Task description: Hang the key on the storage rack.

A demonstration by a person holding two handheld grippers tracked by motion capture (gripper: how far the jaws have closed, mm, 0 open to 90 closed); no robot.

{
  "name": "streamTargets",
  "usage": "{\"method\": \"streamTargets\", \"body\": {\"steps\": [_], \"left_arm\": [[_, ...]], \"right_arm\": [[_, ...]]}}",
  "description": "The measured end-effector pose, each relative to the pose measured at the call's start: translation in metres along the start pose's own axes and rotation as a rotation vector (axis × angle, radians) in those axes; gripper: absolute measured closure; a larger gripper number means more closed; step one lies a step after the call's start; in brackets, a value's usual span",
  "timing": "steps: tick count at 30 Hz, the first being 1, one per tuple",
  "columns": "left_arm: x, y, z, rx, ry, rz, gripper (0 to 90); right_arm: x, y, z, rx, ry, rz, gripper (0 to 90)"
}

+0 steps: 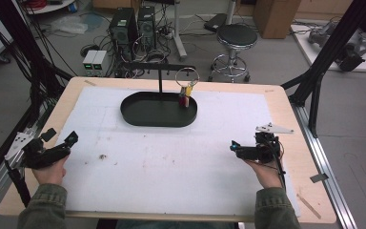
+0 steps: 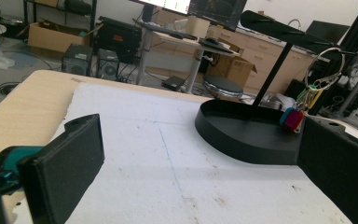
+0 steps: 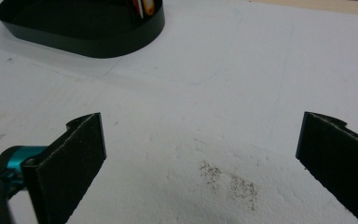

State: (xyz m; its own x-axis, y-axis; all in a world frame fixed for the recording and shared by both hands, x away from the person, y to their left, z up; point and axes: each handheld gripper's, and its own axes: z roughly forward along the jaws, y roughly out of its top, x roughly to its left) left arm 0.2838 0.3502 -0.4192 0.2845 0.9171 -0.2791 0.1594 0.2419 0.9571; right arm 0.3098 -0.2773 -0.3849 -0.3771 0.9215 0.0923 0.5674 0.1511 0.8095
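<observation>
A black oval tray [image 1: 138, 117] sits at the back middle of the white mat, with a thin black T-shaped stand [image 1: 160, 78] rising from it. A metal key ring [image 1: 188, 75] hangs from the stand's bar, and coloured tags [image 1: 185, 98] dangle below it over the tray's right end. My left gripper [image 1: 70, 139] rests low at the mat's left edge, open and empty. My right gripper [image 1: 234, 146] is at the right side of the mat, also open and empty. In the left gripper view, the tray [image 2: 247, 140], ring [image 2: 324, 70] and tags [image 2: 292, 118] lie ahead of the gripper [image 2: 200, 140]. In the right gripper view, the gripper [image 3: 204, 126] faces bare mat, with the tray [image 3: 88, 39] far up left.
The white mat [image 1: 171, 162] covers most of the wooden table [image 1: 310, 191]. Small dark specks [image 3: 228, 182] mark the mat near the right gripper. Beyond the table's far edge stand a stool [image 1: 237, 38], computer cases [image 1: 124, 28] and black frame posts [image 1: 324, 57].
</observation>
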Motion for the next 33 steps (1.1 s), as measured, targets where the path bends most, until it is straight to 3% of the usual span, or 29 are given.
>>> {"method": "streamTargets", "body": {"steps": [7, 13, 24, 33], "left_arm": [[0.000, 0.000, 0.000, 0.000, -0.001, 0.000, 1.7], [0.000, 0.000, 0.000, 0.000, 0.000, 0.000, 1.7], [-0.001, -0.001, 0.001, 0.007, 0.001, 0.010, 1.7], [0.000, 0.000, 0.000, 0.004, 0.003, 0.015, 1.7]], "right_arm": [[-0.006, -0.017, 0.000, -0.032, -0.035, 0.057, 0.4], [-0.008, -0.030, -0.004, -0.082, -0.085, 0.072, 0.4], [-0.007, -0.036, -0.015, -0.250, -0.173, 0.101, 0.4], [-0.001, -0.038, -0.031, -0.388, -0.225, 0.079, 0.4]]}}
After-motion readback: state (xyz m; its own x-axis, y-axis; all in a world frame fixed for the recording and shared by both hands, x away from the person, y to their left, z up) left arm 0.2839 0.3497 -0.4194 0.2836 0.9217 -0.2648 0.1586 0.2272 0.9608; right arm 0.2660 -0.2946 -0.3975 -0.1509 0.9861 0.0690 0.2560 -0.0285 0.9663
